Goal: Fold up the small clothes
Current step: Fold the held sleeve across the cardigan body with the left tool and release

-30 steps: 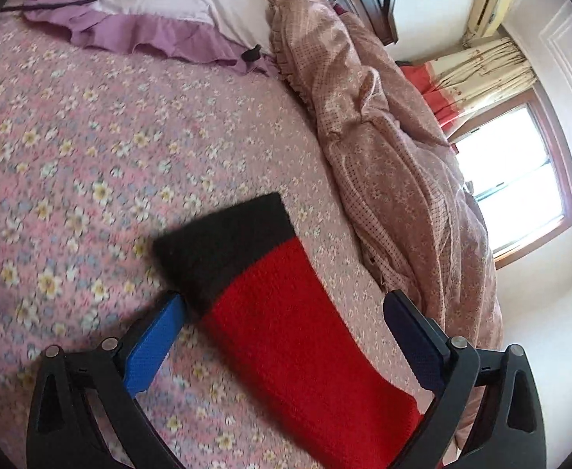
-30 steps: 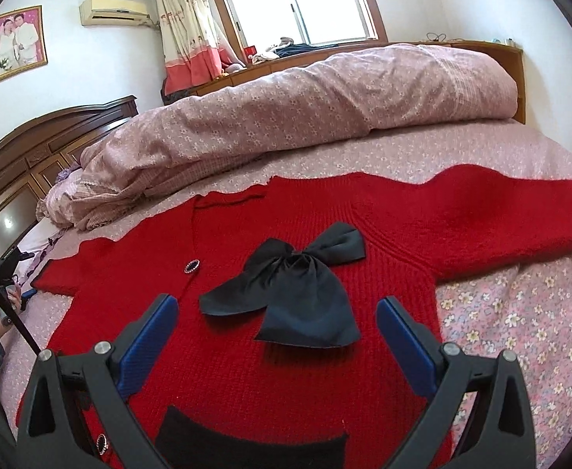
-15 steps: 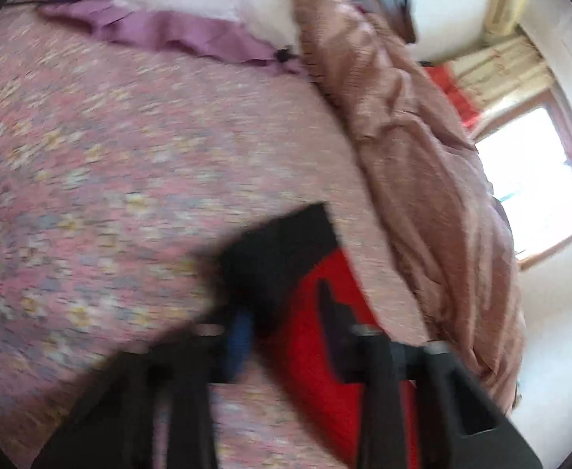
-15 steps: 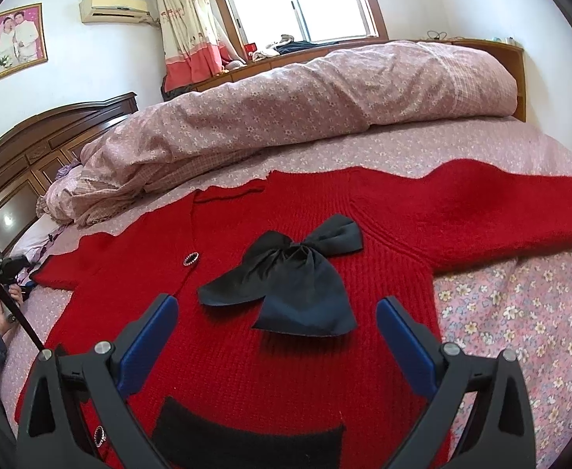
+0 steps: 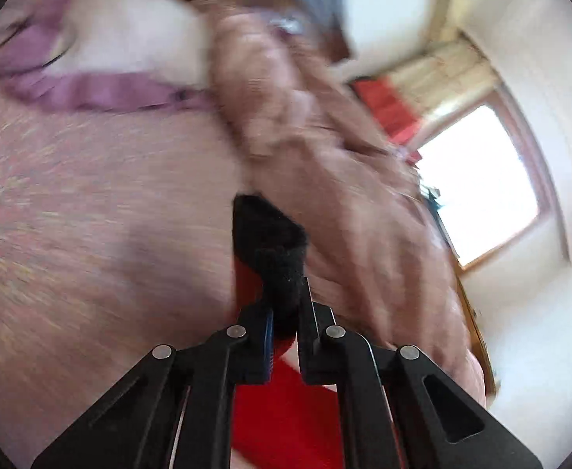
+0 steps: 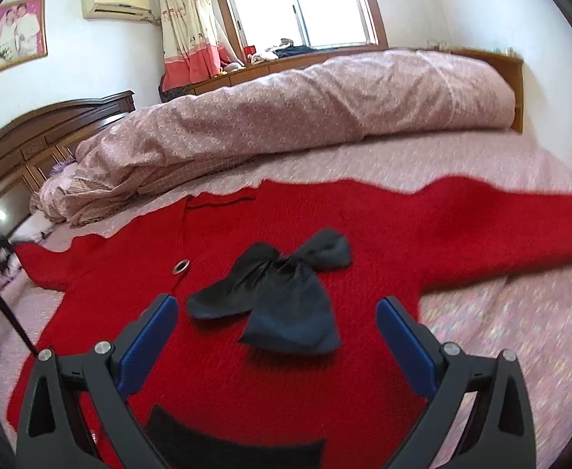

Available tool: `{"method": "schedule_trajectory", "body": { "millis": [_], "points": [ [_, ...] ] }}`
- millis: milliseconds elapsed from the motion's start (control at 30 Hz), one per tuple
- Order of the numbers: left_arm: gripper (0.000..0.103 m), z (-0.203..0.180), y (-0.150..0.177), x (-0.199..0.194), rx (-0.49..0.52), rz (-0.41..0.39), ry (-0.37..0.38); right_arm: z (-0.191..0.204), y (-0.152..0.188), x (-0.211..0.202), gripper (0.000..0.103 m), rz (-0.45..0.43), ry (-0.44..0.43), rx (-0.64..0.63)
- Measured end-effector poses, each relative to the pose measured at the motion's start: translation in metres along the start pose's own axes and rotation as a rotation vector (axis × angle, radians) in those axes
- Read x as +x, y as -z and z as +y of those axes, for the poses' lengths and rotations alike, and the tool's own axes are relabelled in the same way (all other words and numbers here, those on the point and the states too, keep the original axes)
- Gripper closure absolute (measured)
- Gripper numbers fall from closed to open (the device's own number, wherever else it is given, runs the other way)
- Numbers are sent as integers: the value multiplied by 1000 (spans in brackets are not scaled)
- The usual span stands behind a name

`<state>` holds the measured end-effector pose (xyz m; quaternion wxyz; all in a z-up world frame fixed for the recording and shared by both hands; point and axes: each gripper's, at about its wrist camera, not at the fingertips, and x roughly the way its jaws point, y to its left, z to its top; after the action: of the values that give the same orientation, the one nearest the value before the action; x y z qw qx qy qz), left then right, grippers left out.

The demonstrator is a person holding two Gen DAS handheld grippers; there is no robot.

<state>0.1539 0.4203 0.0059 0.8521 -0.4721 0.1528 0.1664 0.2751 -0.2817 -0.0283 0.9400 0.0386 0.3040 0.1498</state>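
A red knit cardigan (image 6: pixel 364 234) with a black bow (image 6: pixel 282 293) and a black hem band (image 6: pixel 227 445) lies spread on the flowered bed sheet (image 6: pixel 520 332). My right gripper (image 6: pixel 278 336) is open and empty, hovering over the cardigan's lower front just below the bow. In the blurred left wrist view my left gripper (image 5: pixel 285 312) is shut on the sleeve's black cuff (image 5: pixel 266 230), with the red sleeve (image 5: pixel 282 410) hanging below the jaws, lifted off the sheet (image 5: pixel 71 215).
A rolled pink quilt (image 6: pixel 305 109) lies along the far side of the bed and shows in the left wrist view (image 5: pixel 325 156). A purple-frilled pillow (image 5: pixel 90 58) and dark wooden headboard (image 6: pixel 32 136) stand at the bed's head. A window (image 6: pixel 297 0) is behind.
My left gripper closed on the black cuff of the sleeve and lifted it off the sheet. The right gripper stayed open and shifted slightly over the cardigan.
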Motion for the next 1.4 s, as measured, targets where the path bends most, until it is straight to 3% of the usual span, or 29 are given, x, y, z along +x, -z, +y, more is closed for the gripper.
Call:
{"method": "schedule_trajectory", "body": {
  "millis": [167,267,333,500,633,833,1133,1200,1300,1400],
  "points": [
    [100,-122,73,11,158,61,150,-12,-25,-7,0,-57,103,-123],
    [100,-188,130,27,233,125,219,-30,-37,-24,0,-90,135,-117],
    [100,-235,187,40,300,179,260,-48,-43,-35,0,-96,155,-86],
    [100,-297,304,68,433,300,297,-111,-44,-49,0,-43,347,9],
    [100,-315,373,82,526,360,276,-155,-37,-65,0,-13,354,153],
    [100,-316,421,90,590,411,237,-169,-29,-78,0,8,372,131],
    [100,-312,449,79,689,439,239,-166,-25,-77,0,42,371,102],
    [95,-313,452,85,686,452,236,-168,-25,-76,0,43,353,126],
    [85,-312,454,85,646,528,275,-171,-24,-76,0,45,331,159],
    [84,-314,458,77,635,565,324,-174,-24,-76,0,45,323,175]
  ]
}}
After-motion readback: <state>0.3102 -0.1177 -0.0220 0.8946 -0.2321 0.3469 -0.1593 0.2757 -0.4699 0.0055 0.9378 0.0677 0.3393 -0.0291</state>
